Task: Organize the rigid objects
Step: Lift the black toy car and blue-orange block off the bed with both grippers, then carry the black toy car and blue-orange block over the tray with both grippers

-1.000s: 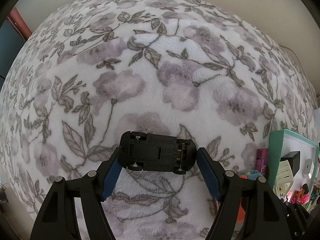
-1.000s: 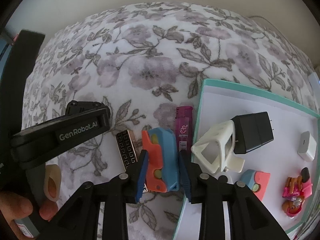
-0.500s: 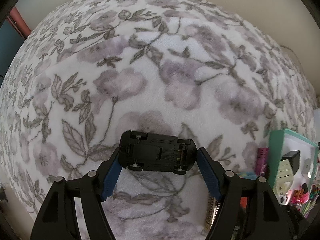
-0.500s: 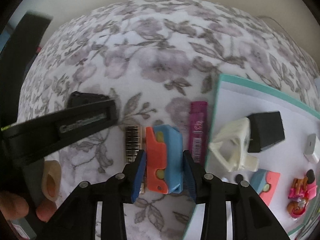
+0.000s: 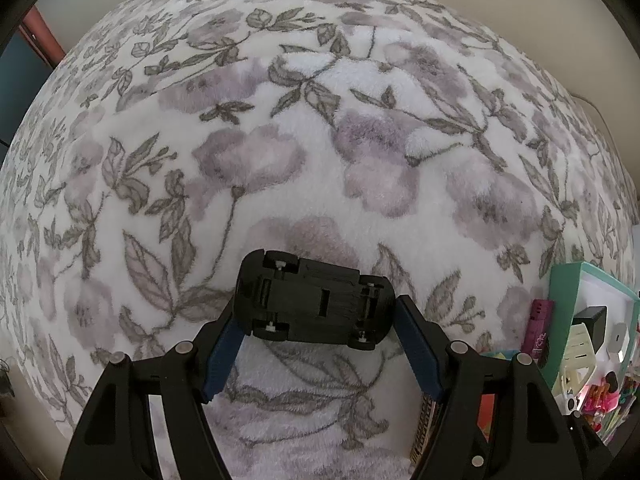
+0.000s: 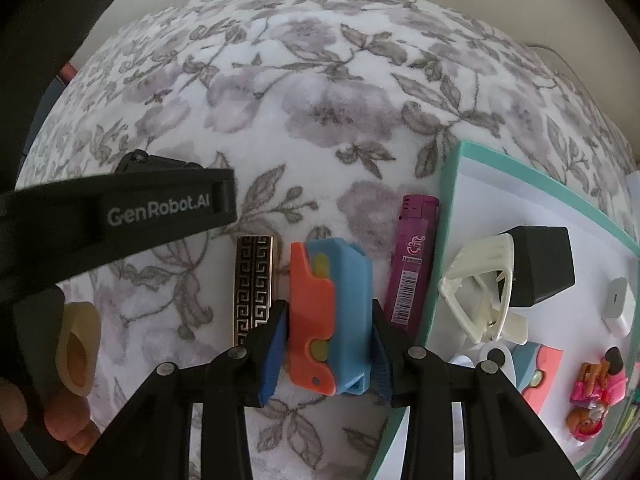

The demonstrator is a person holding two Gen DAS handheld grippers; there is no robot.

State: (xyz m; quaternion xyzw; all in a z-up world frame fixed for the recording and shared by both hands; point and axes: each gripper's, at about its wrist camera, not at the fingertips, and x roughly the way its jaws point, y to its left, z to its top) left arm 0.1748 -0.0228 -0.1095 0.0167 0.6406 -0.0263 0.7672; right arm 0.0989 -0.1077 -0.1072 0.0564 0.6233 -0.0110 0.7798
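Right gripper lowers an orange-and-blue toy to the blanket; left gripper holds a toy car.

Since a second ago the right gripper (image 6: 329,350) has carried the toy (image 6: 330,316) down and settled it square between the patterned bar (image 6: 255,282) and the purple lighter (image 6: 412,264), just outside the teal tray (image 6: 446,216). Its jaws have widened a little over that second, and a thin gap now shows at each pad, so in my judgement this is a release (the toy appears to rest on the blanket (image 6: 280,120), forming a row with its neighbours). The gripper points steeply down. The left gripper (image 5: 318,338) has not moved: it points straight down, jaws set wide and clamped end to end on the upturned black car (image 5: 312,300), held above the blanket, well left of the tray.
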